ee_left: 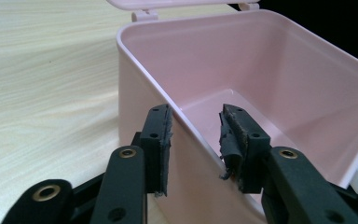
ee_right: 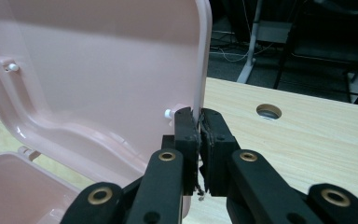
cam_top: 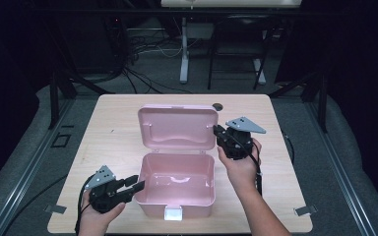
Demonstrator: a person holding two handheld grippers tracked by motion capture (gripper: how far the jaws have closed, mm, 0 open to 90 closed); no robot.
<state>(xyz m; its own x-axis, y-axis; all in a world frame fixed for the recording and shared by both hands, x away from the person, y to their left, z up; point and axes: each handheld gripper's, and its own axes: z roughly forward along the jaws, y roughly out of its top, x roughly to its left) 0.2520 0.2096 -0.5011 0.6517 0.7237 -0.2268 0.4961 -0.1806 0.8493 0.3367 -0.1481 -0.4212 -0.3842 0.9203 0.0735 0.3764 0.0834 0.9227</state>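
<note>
The pink box [cam_top: 177,189] sits mid-counter [cam_top: 113,128], long axis crosswise, white latch [cam_top: 173,213] toward the person, lid [cam_top: 177,127] upright behind. Right tool [ee_right: 199,122] pinches the lid's right edge. Left tool [ee_left: 196,140] straddles the box's left wall, pads apart, not pressing. No legible writing. The right gripper view shows a counter hole [ee_right: 268,111].

Left hand-held gripper [cam_top: 139,185] parted — right hand-held gripper [cam_top: 217,131] clamped.

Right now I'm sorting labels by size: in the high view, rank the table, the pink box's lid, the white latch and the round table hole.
1. table
2. lid
3. latch
4. hole, looking slightly smaller than the latch
</note>
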